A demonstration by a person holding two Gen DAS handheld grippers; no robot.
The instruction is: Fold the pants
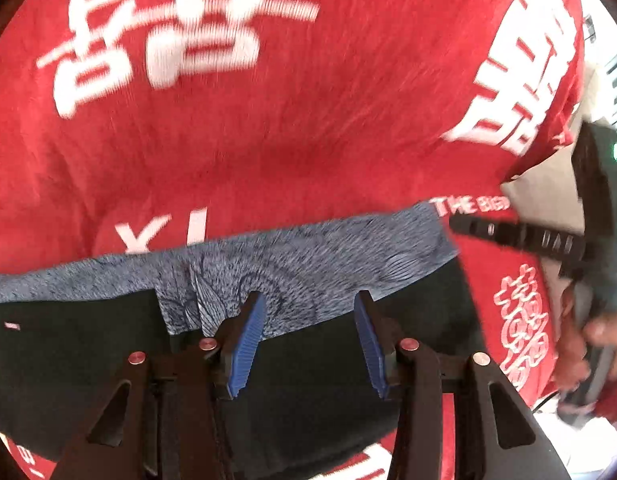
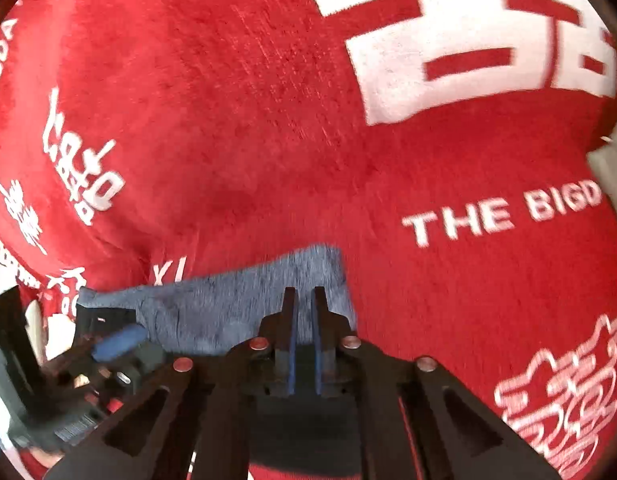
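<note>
Lying flat on the red printed cloth [image 1: 268, 140] that covers the surface, the pants [image 1: 308, 344] stretch left to right just beneath both tools, a blue-grey patterned band [image 1: 308, 264] along their far edge and dark fabric nearer the cameras. The long axis of that band runs across the scene, so the coming fold likely turns on both ends being taken evenly.

The left hand-held gripper [image 1: 308, 340] hangs over the middle of the pants, its blue pads [image 1: 244, 344] parted with nothing between them.

The right hand-held gripper [image 2: 302, 336] sits over the band's right end [image 2: 236, 300], near the corner. Its jaws are almost together; whether a thin layer of cloth is pinched I cannot tell. It is the nearer tool to that corner.
</note>
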